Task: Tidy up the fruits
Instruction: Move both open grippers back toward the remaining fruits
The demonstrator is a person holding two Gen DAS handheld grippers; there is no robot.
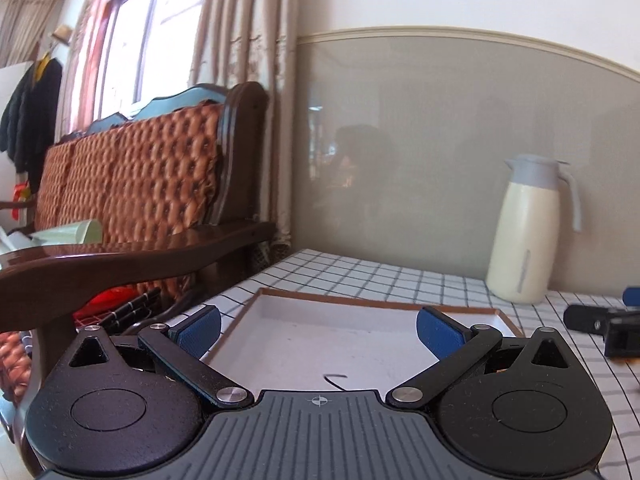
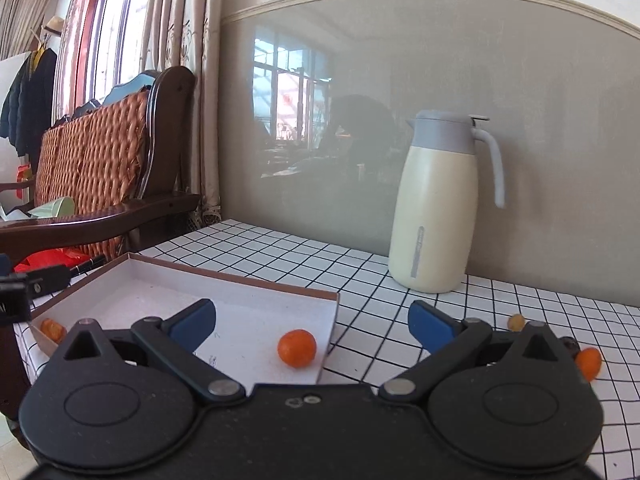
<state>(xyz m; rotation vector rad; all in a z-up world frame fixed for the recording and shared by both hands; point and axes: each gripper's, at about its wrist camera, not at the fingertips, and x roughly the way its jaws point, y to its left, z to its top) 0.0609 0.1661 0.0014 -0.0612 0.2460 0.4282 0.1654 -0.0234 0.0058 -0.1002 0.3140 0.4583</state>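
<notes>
On a counter [image 2: 360, 280] covered in a white cloth with a black grid, against a grey wall, a shallow white box [image 2: 240, 292] with a brown rim lies toward the left edge. The left tongs [image 1: 318, 330] hover low over the near side of this box, blue pads spread wide, gripping nothing. From that camera the box floor looks bare apart from a thin dark curl, perhaps a stem.

The right wrist camera shows more. One small oblong orange fruit [image 2: 53, 329] sits in the box's near left corner, tilted, its long axis running roughly from upper left to lower right. A rounder orange fruit [image 2: 297, 348] rests inside the box just beside its right wall; it looks nearly spherical, so no clear long axis can be told. The right tongs [image 2: 312, 326] hang above it, equally wide open and empty.

Further right, loose on the cloth, are a small yellowish fruit [image 2: 516, 321], a dark round thing half hidden behind the tongs' arm, and another orange fruit [image 2: 589, 362] standing roughly upright near the right edge. A cream jug [image 2: 434, 216] with a grey lid stands at the back by the wall.

The step in hand looks like fetching the next loose fruit. It would go best by swinging the right tongs rightward, lowering the pads on either side of the fruit's narrow middle, and closing gently, since these small round fruits may roll or bruise
</notes>
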